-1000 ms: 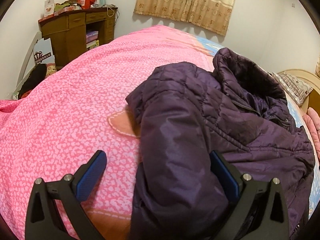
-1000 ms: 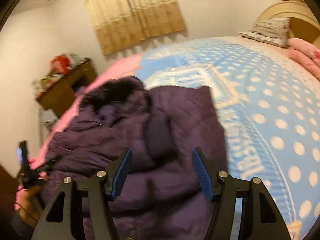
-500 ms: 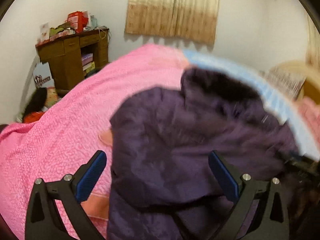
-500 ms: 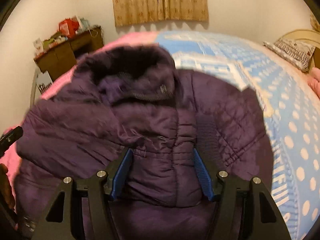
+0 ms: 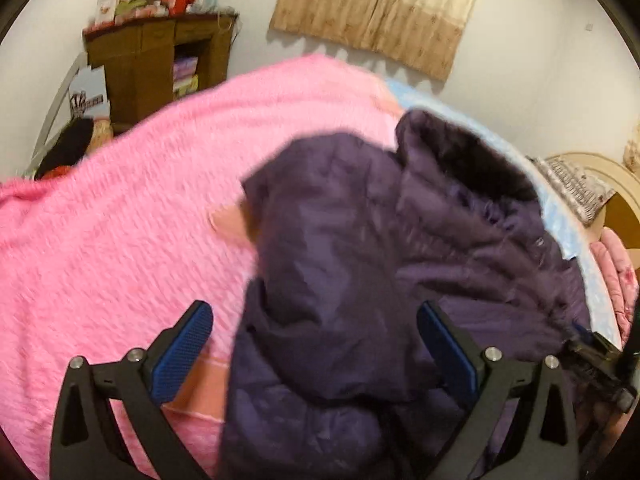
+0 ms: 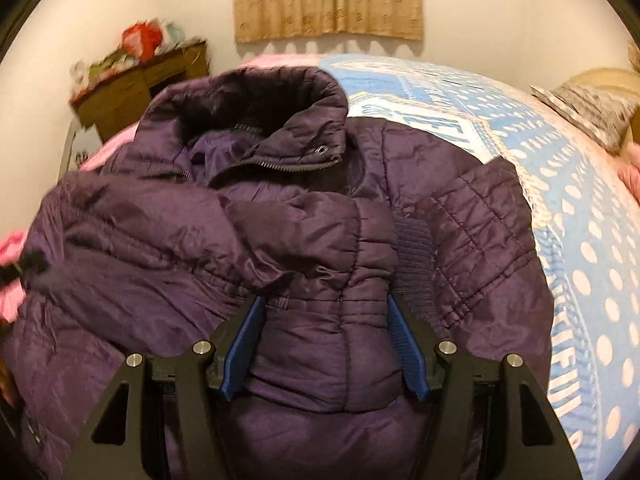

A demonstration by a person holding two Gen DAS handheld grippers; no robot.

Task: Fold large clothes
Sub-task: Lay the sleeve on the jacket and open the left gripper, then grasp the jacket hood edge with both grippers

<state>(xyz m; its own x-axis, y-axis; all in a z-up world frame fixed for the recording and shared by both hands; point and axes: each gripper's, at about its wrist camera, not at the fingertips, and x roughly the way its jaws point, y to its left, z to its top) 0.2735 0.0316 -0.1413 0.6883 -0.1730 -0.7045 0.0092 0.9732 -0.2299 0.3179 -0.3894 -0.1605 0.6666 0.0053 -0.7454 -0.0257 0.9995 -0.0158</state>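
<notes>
**Purple jacket heaped on the bed, both grippers over it**

Your dark purple quilted puffer jacket [image 6: 304, 216] fills the centre and lower half of the right wrist view. It lies bunched on the bed, collar toward the top of the frame, zipper partly open, one sleeve folded across the chest.

Your right gripper [image 6: 322, 334] sits low at the bottom centre, blue pads either side of a puffy fold at the gathered waist. The jaws stand partway apart. Both pads look to be touching the fold, but you cannot tell whether they are pinching it.

In the left wrist view the picture is blurred. Your left gripper [image 5: 316, 354] has its jaws spread wide. The left pad hangs over the pink speckled blanket [image 5: 132, 216]; the right pad sits against the jacket's dark fabric, which bulges between the pads without being gripped.

Light blue polka-dot bedcover [image 6: 560, 184] runs along the right of the right wrist frame. Brown wooden desk [image 5: 156, 64] piled with clutter, upper left. Beige patterned curtain [image 6: 328, 0], top centre.
</notes>
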